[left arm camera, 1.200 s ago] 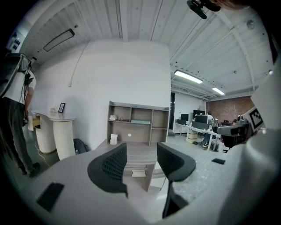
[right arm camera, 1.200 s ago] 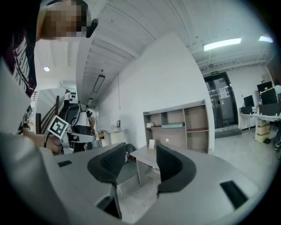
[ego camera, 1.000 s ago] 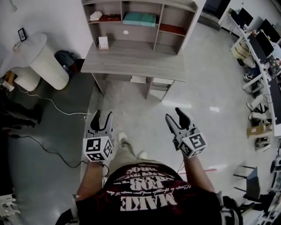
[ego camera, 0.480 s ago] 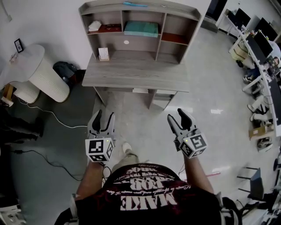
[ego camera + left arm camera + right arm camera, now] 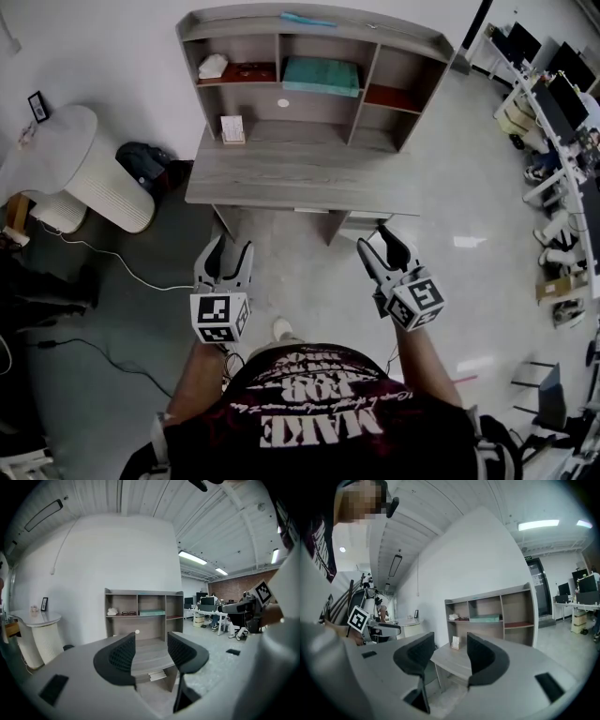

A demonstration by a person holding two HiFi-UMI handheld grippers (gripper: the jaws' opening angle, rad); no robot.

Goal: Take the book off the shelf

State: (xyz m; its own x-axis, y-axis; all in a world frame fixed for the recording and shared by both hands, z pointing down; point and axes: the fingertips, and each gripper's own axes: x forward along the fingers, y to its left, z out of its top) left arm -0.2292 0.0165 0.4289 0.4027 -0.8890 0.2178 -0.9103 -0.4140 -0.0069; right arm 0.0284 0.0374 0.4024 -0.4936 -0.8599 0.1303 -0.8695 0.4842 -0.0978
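Note:
A flat teal book (image 5: 322, 75) lies in the middle compartment of the grey shelf unit (image 5: 375, 37) that stands on the desk (image 5: 300, 173). It also shows as a teal book (image 5: 152, 613) in the left gripper view and a teal book (image 5: 484, 618) in the right gripper view. My left gripper (image 5: 230, 253) and right gripper (image 5: 377, 241) hover over the floor in front of the desk, well short of the shelf. Each is open with nothing between its jaws, as the left gripper (image 5: 151, 641) and right gripper (image 5: 450, 651) show in their own views.
A small white card (image 5: 232, 128) stands on the desk's left. A white object (image 5: 213, 66) and dark items sit in the left compartment. A white round stand (image 5: 94, 159), a black bag (image 5: 145, 161) and a floor cable (image 5: 122, 262) lie left. Office desks (image 5: 562, 103) line the right.
The person has stepped forward, so the desk and shelf sit nearer and lower in the head view. Both grippers keep the same open pose ahead of the body.

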